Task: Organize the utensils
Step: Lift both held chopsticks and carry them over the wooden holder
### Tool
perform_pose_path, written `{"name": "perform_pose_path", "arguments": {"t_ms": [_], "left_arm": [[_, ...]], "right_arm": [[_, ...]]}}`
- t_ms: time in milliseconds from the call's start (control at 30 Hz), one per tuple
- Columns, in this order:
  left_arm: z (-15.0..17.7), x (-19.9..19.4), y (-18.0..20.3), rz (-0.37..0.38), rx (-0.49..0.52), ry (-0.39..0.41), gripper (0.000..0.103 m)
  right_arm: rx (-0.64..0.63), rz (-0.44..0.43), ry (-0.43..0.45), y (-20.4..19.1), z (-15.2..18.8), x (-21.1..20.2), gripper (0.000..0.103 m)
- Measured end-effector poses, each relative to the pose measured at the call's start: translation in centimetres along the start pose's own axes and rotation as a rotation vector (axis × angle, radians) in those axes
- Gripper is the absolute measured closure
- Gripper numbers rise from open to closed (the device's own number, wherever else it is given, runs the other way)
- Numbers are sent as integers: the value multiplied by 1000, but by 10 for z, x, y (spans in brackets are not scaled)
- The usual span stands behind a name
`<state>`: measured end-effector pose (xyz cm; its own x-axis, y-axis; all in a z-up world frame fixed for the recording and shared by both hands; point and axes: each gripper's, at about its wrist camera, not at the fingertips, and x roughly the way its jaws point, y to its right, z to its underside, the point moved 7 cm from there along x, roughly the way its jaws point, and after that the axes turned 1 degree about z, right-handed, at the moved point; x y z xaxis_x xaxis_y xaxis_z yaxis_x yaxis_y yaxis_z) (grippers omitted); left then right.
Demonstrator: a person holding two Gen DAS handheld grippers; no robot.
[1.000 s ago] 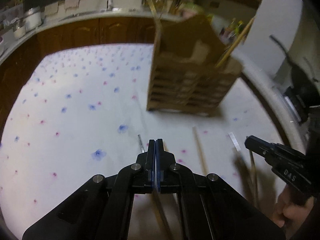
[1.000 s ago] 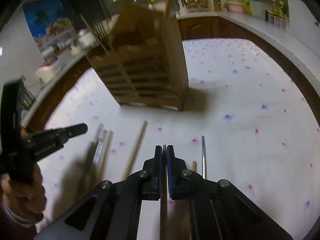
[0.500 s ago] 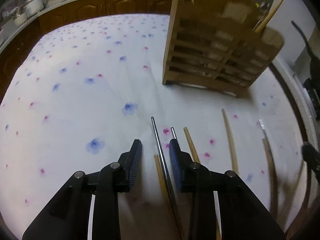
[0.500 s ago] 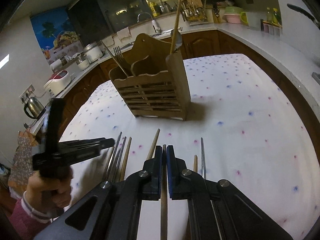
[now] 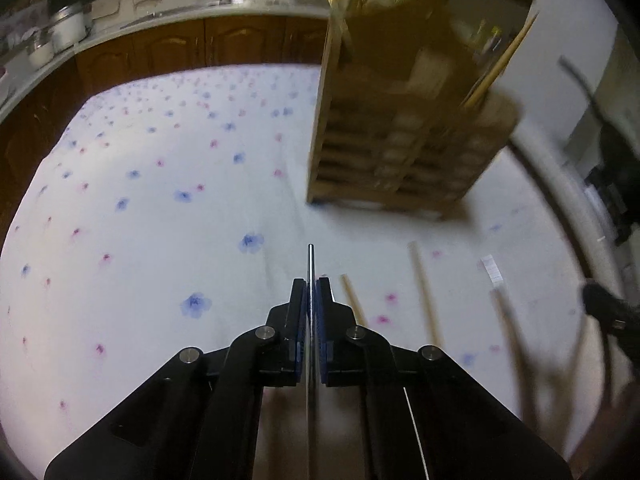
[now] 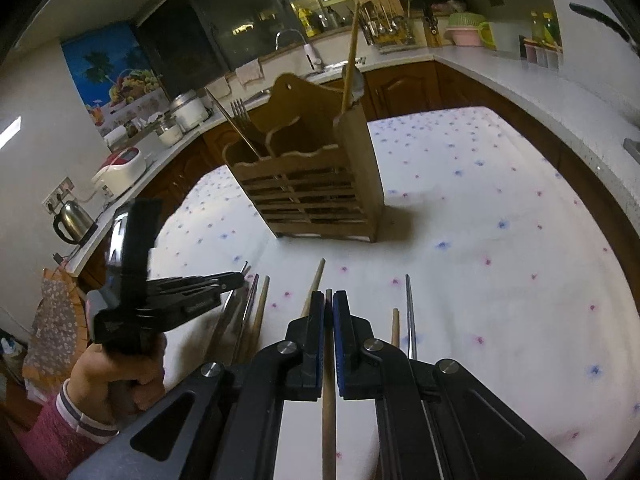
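My left gripper (image 5: 311, 280) points down at the flowered cloth, its jaws closing tight, pads pressed on a thin metal chopstick (image 5: 311, 258) that sticks out ahead. My right gripper (image 6: 329, 294) is shut on a wooden chopstick (image 6: 329, 364) lifted off the cloth. The wooden utensil caddy (image 6: 320, 184) stands ahead with a fork, a stick and a wooden-handled spoon in it; in the left wrist view the caddy (image 5: 400, 140) is blurred. Loose wooden chopsticks (image 5: 424, 292) and a metal chopstick (image 6: 410, 312) lie on the cloth. The left gripper (image 6: 240, 280) shows in the right view, over several sticks.
The table carries a white cloth (image 5: 140, 220) with blue and pink flowers. A kitchen counter (image 6: 500, 68) with a kettle (image 6: 74, 218), rice cooker and dish rack curves around it. A hand in a pink sleeve (image 6: 104, 384) holds the left gripper.
The left jaws stood open around the metal chopstick half a second ago and are now shut on it. The right gripper has risen a little, still shut on its wooden chopstick.
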<state>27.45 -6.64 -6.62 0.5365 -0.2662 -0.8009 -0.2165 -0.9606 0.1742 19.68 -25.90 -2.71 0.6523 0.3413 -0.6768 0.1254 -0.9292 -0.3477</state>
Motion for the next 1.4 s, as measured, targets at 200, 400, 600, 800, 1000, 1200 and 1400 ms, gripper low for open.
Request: {"name": "perform_pose_path", "arguments": {"t_ms": [200, 400, 600, 800, 1000, 1200, 1400], "left_arm": [[-9, -67, 13, 89, -21, 124, 99], [-13, -115, 19, 133, -21, 206, 99], [-16, -137, 19, 138, -24, 254, 99], [-23, -147, 18, 145, -25, 282, 99], [-30, -154, 17, 140, -23, 306, 99], [-39, -160, 14, 137, -36, 333, 99], [-64, -170, 15, 132, -40, 386, 99]], "right_arm": [[-7, -15, 54, -8, -14, -20, 99], [-24, -28, 117, -19, -30, -45, 99], [-44, -27, 173, -24, -48, -62, 99], [-48, -27, 192, -27, -55, -67, 99], [-50, -29, 202, -26, -60, -68, 99], [-50, -32, 220, -26, -66, -72, 99], [-53, -32, 259, -26, -85, -78, 99]]}}
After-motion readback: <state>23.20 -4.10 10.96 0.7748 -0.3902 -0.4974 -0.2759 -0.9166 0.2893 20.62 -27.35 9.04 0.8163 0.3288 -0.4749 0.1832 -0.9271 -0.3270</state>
